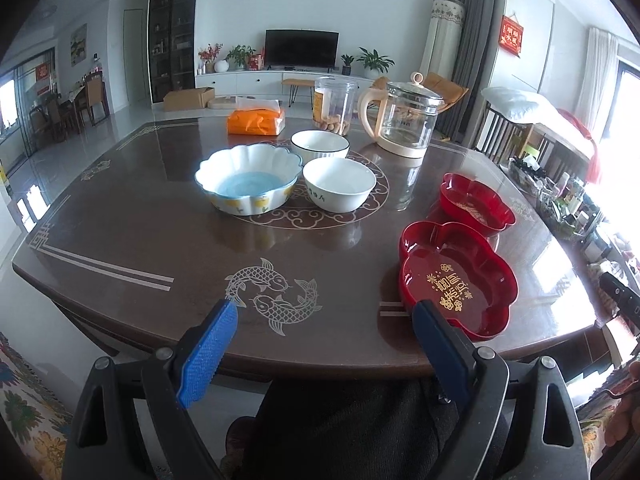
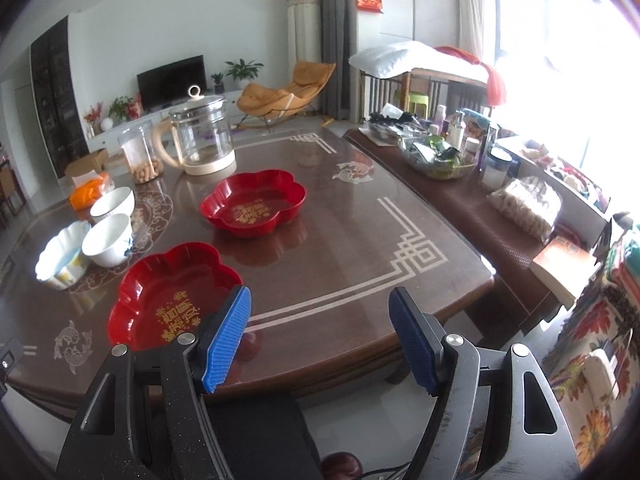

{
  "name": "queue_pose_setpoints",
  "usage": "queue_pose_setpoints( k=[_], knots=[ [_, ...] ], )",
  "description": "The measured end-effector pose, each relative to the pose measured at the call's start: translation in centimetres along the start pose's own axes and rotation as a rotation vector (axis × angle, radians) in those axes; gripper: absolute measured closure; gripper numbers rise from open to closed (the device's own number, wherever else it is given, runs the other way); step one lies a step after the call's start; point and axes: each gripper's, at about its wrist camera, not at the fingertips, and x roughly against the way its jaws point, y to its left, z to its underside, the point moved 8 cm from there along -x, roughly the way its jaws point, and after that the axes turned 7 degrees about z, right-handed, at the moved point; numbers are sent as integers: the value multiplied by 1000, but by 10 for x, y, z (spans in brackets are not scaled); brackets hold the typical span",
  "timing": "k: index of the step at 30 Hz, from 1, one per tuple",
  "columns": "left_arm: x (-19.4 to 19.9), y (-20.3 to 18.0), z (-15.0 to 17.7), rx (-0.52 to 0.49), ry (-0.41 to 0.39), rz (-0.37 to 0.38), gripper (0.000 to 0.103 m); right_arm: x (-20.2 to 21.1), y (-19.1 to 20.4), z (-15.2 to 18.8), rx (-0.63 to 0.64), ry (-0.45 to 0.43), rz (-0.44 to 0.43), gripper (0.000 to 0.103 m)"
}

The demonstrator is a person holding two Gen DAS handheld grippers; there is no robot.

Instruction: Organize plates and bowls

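- My left gripper hangs at the near edge of the dark table, jaws spread wide, holding nothing.
- My right gripper is the same: spread and empty.
- Taking the glass kettle as landmark: the black-rimmed bowl, plain white bowl and scalloped bowl cluster in front of it to its left.
- The two red flower-shaped plates sit in front to its right, one nearer me.
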Motion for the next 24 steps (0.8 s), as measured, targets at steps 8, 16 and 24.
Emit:
queue_pose_setpoints(
  k=[8,16,24],
  knots=[
    [-8,3,9,-15,31,4,14,0,2,-8,-14,5,12,28],
    [-44,1,29,-2,173,50,14,-12,-2,0,22,15,41,28],
    [-77,-6,30,-52,227,63,14,-20,-25,2,-3,-74,-44,28]
  ],
)
